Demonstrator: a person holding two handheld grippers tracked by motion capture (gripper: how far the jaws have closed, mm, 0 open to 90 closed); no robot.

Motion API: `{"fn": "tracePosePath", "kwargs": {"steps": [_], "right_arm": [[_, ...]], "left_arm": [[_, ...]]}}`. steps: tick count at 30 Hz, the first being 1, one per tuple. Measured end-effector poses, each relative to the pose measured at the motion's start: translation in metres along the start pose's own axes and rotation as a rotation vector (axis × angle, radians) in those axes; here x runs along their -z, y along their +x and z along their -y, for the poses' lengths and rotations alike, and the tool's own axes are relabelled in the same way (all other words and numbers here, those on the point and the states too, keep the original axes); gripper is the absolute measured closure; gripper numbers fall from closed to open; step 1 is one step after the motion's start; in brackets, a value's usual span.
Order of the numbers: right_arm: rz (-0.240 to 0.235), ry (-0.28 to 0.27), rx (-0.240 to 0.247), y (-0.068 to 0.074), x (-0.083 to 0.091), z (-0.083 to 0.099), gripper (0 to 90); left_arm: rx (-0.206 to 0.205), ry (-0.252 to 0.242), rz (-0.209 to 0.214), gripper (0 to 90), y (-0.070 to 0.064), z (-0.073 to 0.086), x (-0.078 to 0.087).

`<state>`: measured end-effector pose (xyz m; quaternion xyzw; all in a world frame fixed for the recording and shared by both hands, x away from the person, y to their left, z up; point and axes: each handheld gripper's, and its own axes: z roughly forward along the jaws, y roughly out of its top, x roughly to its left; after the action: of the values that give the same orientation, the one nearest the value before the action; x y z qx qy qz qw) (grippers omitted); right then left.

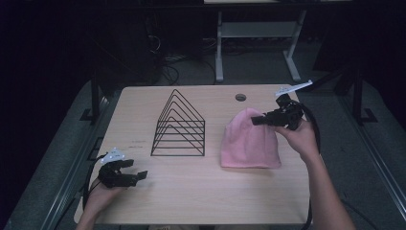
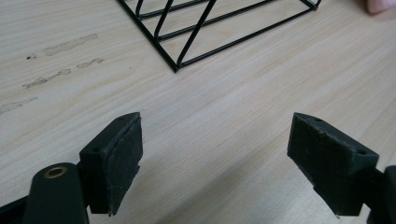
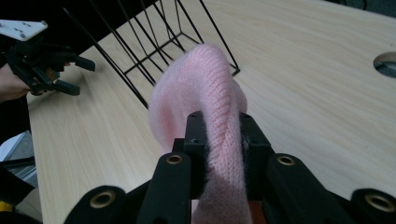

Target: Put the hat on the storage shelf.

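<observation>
Left gripper [image 1: 128, 171] sits low at the near left corner of the desk [image 1: 191, 196], jaws spread wide and holding nothing; in the left gripper view its two pads [image 2: 122, 154] frame bare wood, corner of the wire rack [image 2: 196, 32] just ahead. Right gripper [image 1: 262, 120] is farther out on the right side, jaws clenched on the pink beanie [image 1: 249, 141]; in the right gripper view a fold of knit [image 3: 219, 140] is pinched between the pads and bunches up over them. The beanie lies on the desk right of the rack, crown end lifted slightly by the grip, brim end flat toward the person. Judged: soft, light, stretchy knit; not fragile, not slippery; it will droop and fold when raised, so a pinch on a doubled fold or the brim edge should hold better than a single layer. Count: one beanie; one black wire rack [image 1: 179, 127] of nested triangles, mid desk; two grippers; one cable hole [image 1: 241, 97] at the far edge.
</observation>
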<state>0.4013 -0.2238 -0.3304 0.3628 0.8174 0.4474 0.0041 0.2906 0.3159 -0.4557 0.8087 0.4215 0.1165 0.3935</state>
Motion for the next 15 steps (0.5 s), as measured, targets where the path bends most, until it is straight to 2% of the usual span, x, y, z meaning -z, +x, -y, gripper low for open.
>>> {"fn": "tracePosePath", "kwargs": {"steps": [15], "right_arm": [[0.002, -0.049, 0.046, 0.013, 0.022, -0.019, 76.9]], "left_arm": [[0.003, -0.004, 0.009, 18.5, -0.003, -0.001, -0.001]]}}
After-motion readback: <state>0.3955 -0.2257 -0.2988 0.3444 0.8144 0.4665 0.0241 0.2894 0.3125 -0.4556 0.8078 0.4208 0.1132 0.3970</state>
